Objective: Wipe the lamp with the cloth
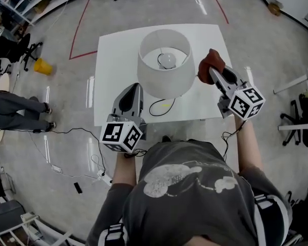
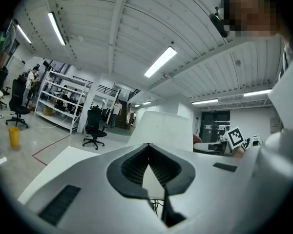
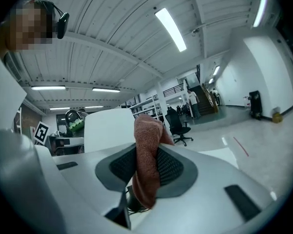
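**Clerk:** Item one, the lamp (image 1: 164,65)?
**Checker:** White drum shade, upright, about the middle of the white table (image 1: 110,50). The bulb (image 1: 167,59) shows through the open top. The black cord (image 1: 161,107) loops out from under the shade toward the near edge.

**Clerk:** Item two, the cloth (image 1: 209,61)?
**Checker:** Reddish-brown, bunched. It is over the right part of the table, just beside the right side of the shade. Whether it touches the shade cannot be told.

**Clerk:** What carries it?
**Checker:** The right gripper (image 1: 213,74). Its jaws are pinched on the cloth. In the right gripper view, a fold stands up above the pads and the rest hangs down between them.

**Clerk:** Item three, the left gripper (image 1: 135,87)?
**Checker:** It is at the near edge of the table, left of the cord, pointing at the lower left of the shade. Its jaws are pressed together at the tips with nothing between them. The left gripper view shows the shade beyond the tips.

**Clerk:** Sundries off the table?
**Checker:** A yellow bin (image 1: 41,66) is on the floor well off the left edge. Red tape (image 1: 80,28) is on the floor beyond the far left corner.
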